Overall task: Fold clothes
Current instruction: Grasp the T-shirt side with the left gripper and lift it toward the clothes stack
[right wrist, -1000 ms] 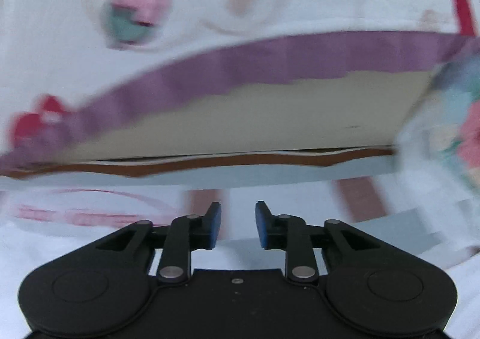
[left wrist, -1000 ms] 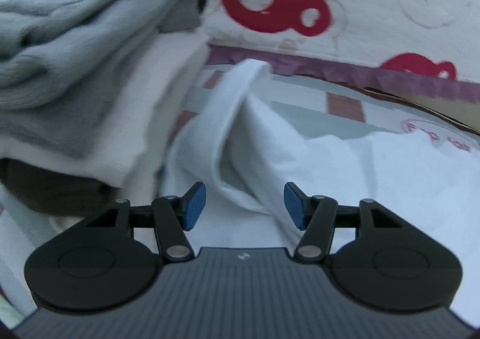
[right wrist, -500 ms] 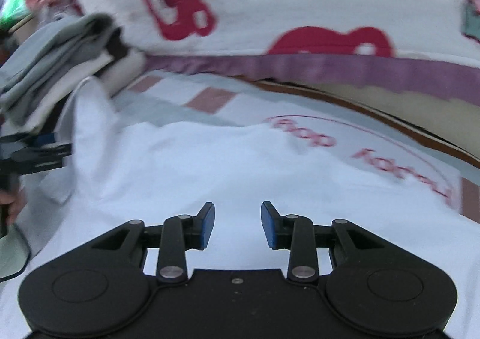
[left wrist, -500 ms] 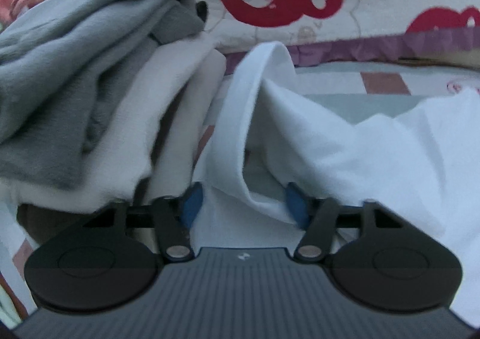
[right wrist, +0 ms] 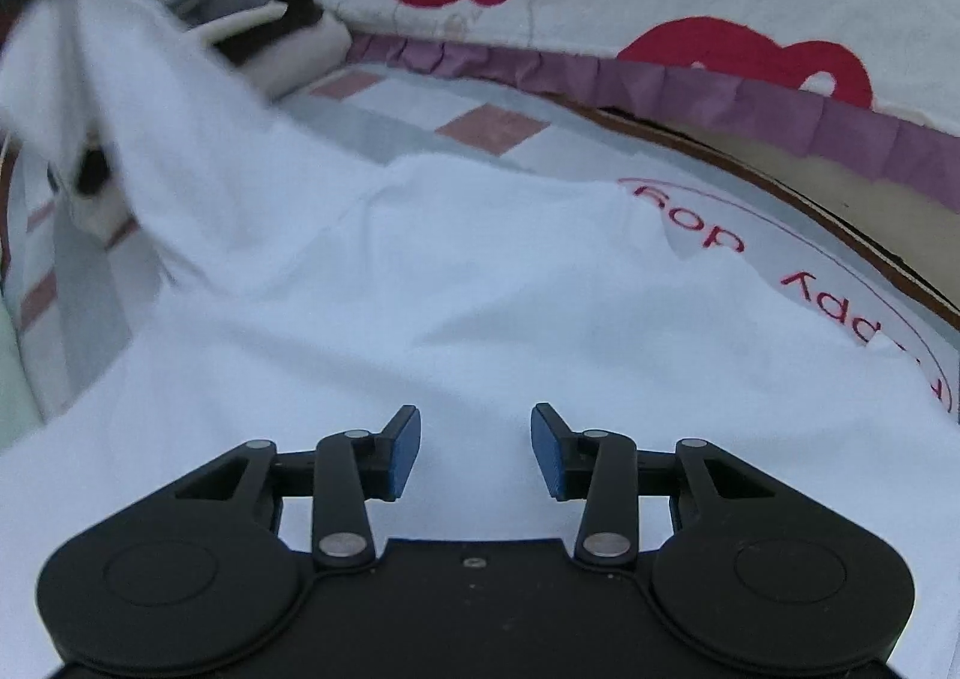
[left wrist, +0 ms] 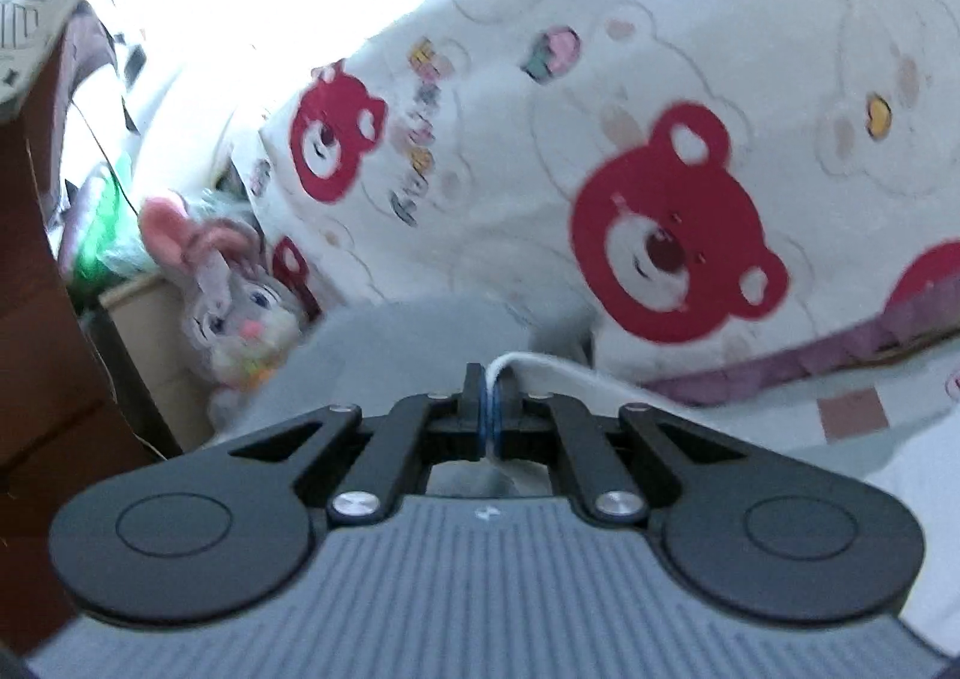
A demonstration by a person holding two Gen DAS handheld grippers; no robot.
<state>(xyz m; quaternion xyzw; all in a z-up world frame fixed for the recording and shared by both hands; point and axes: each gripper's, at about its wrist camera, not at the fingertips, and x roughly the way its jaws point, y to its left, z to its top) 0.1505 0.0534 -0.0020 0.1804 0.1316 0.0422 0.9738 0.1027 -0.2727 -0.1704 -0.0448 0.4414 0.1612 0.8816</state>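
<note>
White cloth, a shirt (right wrist: 420, 283), lies spread on the bed sheet (right wrist: 420, 108) in front of the right gripper (right wrist: 475, 451), whose blue fingers stand wide apart above it and hold nothing. One corner of the shirt is pulled up to the far left, where it is blurred and its end is cut off by the picture edge. In the left wrist view the left gripper (left wrist: 489, 415) has its fingers pressed together on a thin white edge of the shirt (left wrist: 540, 364); most of the garment is hidden below the gripper body. Behind it a grey pile of clothes (left wrist: 408, 355) is soft and hard to make out, then a plush rabbit (left wrist: 234, 289) and the bear blanket (left wrist: 660, 168). Half a second ago the left fingers were open around the shirt's fold; now they are closed and raised, looking over the pile. The right fingers have opened wider than before.
</note>
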